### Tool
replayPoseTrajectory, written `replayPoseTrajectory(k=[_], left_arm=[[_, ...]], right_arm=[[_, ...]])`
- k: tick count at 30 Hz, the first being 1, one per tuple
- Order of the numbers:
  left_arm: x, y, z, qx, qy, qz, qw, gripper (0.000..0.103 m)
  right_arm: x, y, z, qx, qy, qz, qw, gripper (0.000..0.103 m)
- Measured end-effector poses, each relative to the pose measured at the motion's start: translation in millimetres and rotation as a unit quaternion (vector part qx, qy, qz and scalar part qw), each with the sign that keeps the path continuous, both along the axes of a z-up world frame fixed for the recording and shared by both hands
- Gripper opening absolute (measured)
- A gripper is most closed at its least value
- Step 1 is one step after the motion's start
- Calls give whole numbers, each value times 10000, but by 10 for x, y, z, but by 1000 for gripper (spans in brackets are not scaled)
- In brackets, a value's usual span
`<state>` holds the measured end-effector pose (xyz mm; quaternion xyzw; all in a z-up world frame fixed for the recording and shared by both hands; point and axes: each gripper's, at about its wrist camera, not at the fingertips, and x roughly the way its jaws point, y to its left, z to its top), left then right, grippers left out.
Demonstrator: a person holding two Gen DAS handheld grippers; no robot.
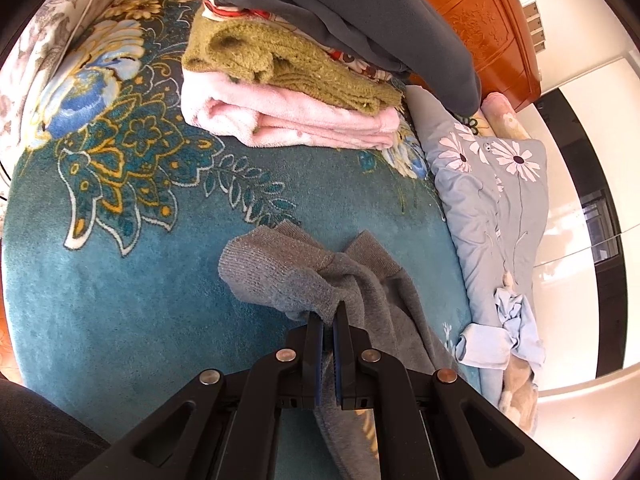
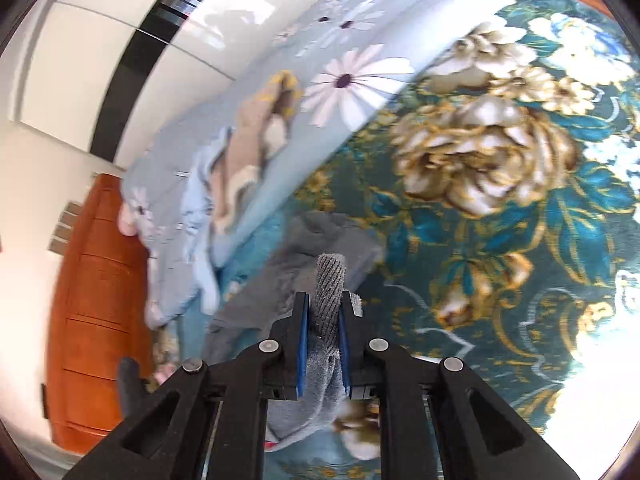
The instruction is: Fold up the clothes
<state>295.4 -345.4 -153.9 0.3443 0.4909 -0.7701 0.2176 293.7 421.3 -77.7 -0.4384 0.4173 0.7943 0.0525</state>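
A grey knit garment (image 1: pixel 320 280) lies crumpled on the teal floral blanket (image 1: pixel 120 300). My left gripper (image 1: pixel 328 312) is shut on a fold of it, near a ribbed cuff. In the right wrist view my right gripper (image 2: pixel 325 304) is shut on a ribbed edge of the same grey garment (image 2: pixel 326 280), which hangs down between the pads toward the blanket (image 2: pixel 520 280). That view is blurred.
A stack of folded clothes stands at the back: pink (image 1: pixel 288 120), olive (image 1: pixel 280 60), dark grey (image 1: pixel 360 8) on top. A grey-blue daisy quilt (image 1: pixel 492 208) with a light blue garment (image 1: pixel 504 336) lies to the right. A wooden headboard (image 1: pixel 480 20) is behind.
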Motion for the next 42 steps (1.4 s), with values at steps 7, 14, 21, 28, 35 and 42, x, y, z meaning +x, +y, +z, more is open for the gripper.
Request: replayPoseTrajectory(k=[7, 14, 21, 28, 35, 42], left_arm=[[-6, 21, 4, -170, -217, 0, 9996, 4], [12, -7, -29, -198, -316, 144, 9992, 4], [19, -48, -147, 12, -670, 378, 9970, 11], [-49, 96, 125, -642, -339, 91, 9973, 27], [-78, 6, 191, -411, -166, 102, 9990, 40], [-47, -253, 74, 347, -314, 507, 9976, 42]], right_arm=[[352, 148, -862, -98, -1239, -453, 9912, 13], [313, 312, -854, -44, -1296, -369, 9909, 20], [313, 530, -664, 178, -1231, -935, 9878, 23], [-961, -858, -412, 835, -629, 1201, 9872, 30], [-2123, -2902, -444, 1313, -257, 3698, 9194, 38], [-2315, -3994, -855, 2117, -354, 4748, 8535, 38]])
